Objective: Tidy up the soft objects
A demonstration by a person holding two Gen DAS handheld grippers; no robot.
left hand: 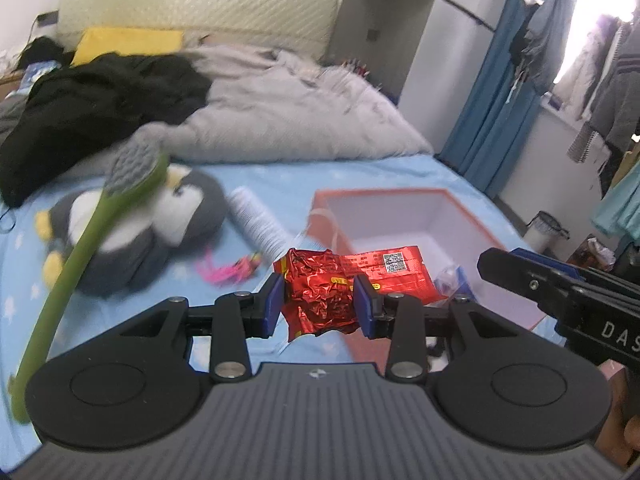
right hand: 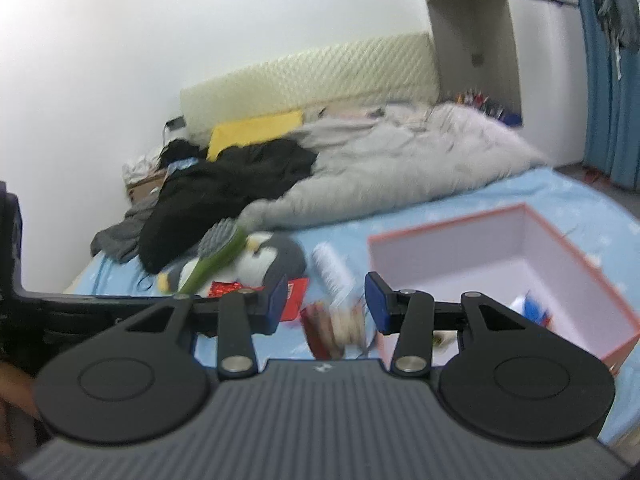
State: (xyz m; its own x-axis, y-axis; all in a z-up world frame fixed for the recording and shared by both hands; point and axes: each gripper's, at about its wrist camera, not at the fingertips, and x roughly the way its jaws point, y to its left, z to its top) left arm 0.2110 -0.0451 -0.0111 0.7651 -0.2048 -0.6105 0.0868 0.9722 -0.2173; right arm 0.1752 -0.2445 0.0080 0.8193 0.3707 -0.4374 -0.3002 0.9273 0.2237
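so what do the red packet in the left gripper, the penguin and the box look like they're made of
Red packet, clamped in the left gripper: seemingly metallised foil or foil-look plastic, glossy, with sharp crinkles and bright glints.
Penguin: plush fabric, matte and fuzzy, with rounded, saggy shape; blur hides detail.
Box: probably rigid cardboard, with straight thin walls, matte pale lining and orange-red outside.

Crinkled glossy foil packet [left hand: 320,292], plush penguin [left hand: 160,220] — matt cardboard box [left hand: 460,216] on cotton sheet [left hand: 360,176].

Red foil packet [left hand: 320,296], pale-blue star-patterned sheet [left hand: 384,172].
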